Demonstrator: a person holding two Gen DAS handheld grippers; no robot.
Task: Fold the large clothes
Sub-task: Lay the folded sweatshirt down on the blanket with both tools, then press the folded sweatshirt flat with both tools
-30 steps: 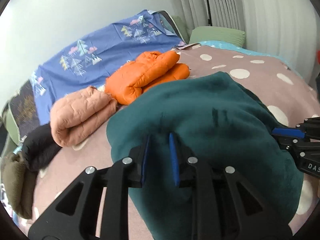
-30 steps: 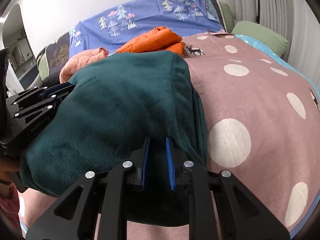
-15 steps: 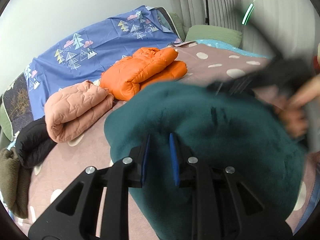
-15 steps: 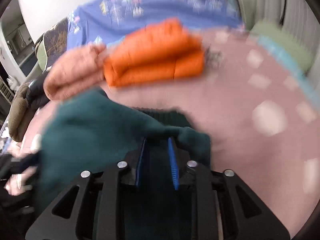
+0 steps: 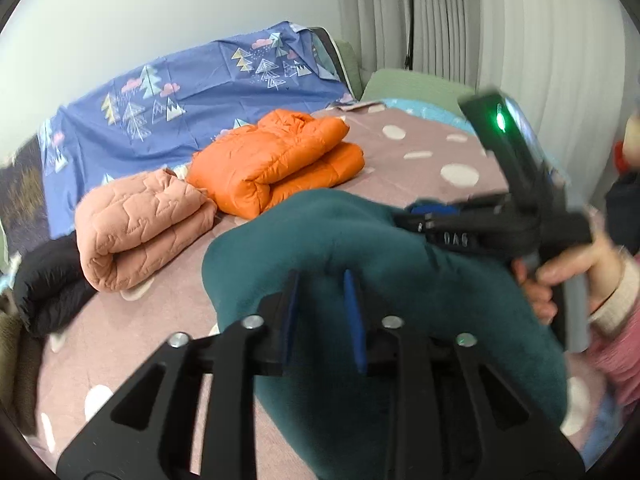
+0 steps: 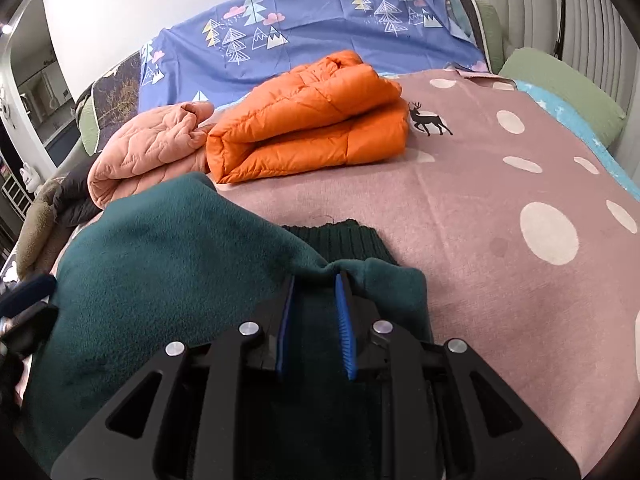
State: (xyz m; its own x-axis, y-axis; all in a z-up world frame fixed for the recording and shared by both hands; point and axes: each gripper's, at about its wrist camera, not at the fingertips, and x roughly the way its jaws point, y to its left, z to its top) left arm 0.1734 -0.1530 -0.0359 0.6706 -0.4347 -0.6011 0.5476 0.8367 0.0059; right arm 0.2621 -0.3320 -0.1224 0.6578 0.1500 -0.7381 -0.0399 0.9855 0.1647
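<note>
A dark green fleece garment (image 5: 328,240) lies bunched on the pink dotted bed cover (image 5: 420,148). My left gripper (image 5: 320,284) is shut on a fold of its near edge. My right gripper (image 6: 316,284) is shut on a raised fold of the same garment (image 6: 168,248), beside its ribbed hem (image 6: 340,236). The right gripper also shows in the left wrist view (image 5: 432,210), reaching over the garment from the right, held by a hand.
A folded orange puffer jacket (image 6: 316,120) and a folded peach quilted jacket (image 6: 148,148) lie at the back of the bed. Dark clothes (image 5: 48,280) are piled at the left edge. A blue tree-print sheet (image 5: 192,108) covers the headboard side. A green pillow (image 6: 560,80) is at back right.
My right gripper has lifted the garment's right side and carried it up and leftward, so the garment is now bunched and more bed cover shows. The left gripper stays clamped on its fold.
</note>
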